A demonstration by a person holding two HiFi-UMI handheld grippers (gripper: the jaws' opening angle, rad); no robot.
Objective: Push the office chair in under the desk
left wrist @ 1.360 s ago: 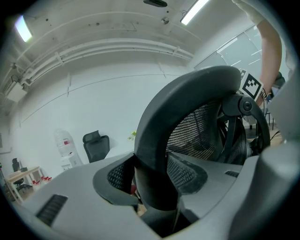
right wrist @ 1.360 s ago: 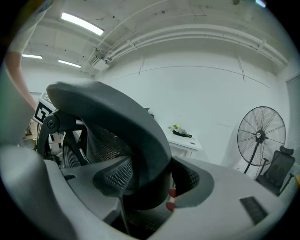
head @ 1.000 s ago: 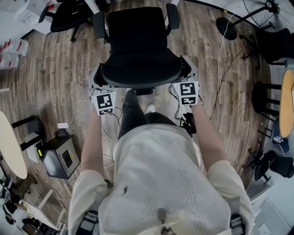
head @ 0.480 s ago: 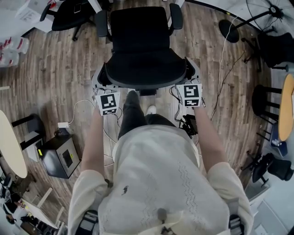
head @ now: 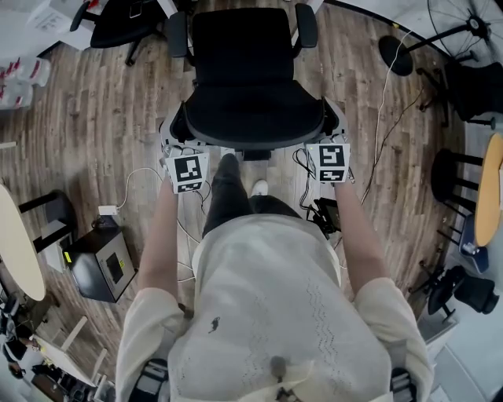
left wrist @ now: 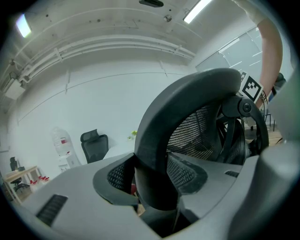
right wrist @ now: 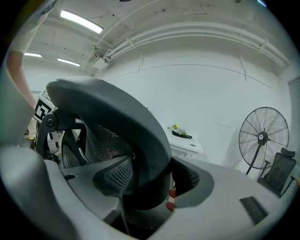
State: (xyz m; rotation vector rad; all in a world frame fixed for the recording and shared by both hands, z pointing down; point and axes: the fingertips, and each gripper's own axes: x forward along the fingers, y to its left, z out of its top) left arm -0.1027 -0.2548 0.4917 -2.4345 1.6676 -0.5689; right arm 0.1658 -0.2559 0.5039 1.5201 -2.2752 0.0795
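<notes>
The black office chair (head: 242,59) stands in front of me on the wood floor, its curved backrest (head: 253,118) toward me. My left gripper (head: 174,135) clamps the backrest's left end, where the dark rim (left wrist: 187,98) fills the gap between the jaws of the left gripper (left wrist: 154,187). My right gripper (head: 328,124) holds the backrest's right end; the rim (right wrist: 117,112) sits pressed between both pads of the right gripper (right wrist: 145,187). A white desk (right wrist: 185,140) with flowers stands ahead against the wall.
A second black chair (head: 118,23) stands at the top left. A black box (head: 98,267) and white cables (head: 141,184) lie on the floor at the left. At the right are a fan base (head: 397,53), cables, stools (head: 452,169) and a round table (head: 491,184). A standing fan (right wrist: 262,138) is at the right.
The chair has rolled away from me, up the head view, and both grippers have gone with it, still clamped on the backrest.
</notes>
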